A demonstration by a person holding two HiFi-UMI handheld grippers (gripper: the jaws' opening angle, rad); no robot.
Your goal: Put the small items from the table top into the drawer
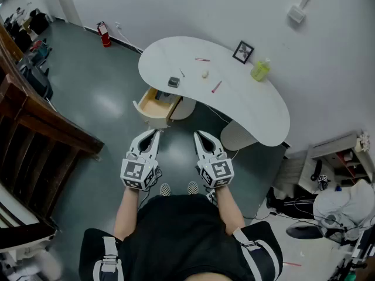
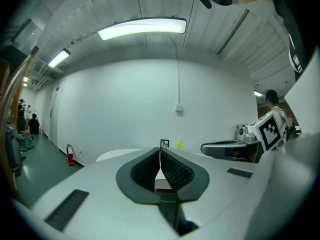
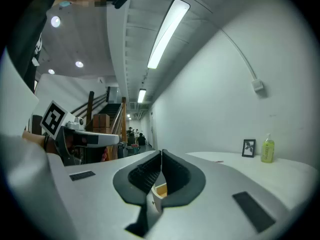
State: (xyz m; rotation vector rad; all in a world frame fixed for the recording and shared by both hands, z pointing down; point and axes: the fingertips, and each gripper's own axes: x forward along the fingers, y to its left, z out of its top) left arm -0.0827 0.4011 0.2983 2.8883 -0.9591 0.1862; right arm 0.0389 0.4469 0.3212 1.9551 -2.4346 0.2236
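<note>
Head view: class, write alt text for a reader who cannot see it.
A person holds the left gripper and right gripper, both shut and empty, side by side short of a curved white table with its drawer open. On top sit small items, a picture frame and a green bottle.

Overall level: evenly bright indoor light; head view dims toward its corners.
Source: ceiling strip light (image 2: 142,26) in the left gripper view, second strip light (image 3: 167,31) in the right gripper view; both blown out white.
Glare: pale sheen on the floor (image 1: 108,104).
Shadows: soft, faint beneath the table (image 1: 258,110).
Distortion: strong fisheye bending, with black vignette round both gripper views.
Blur: head view's lower left corner is smeared.
</note>
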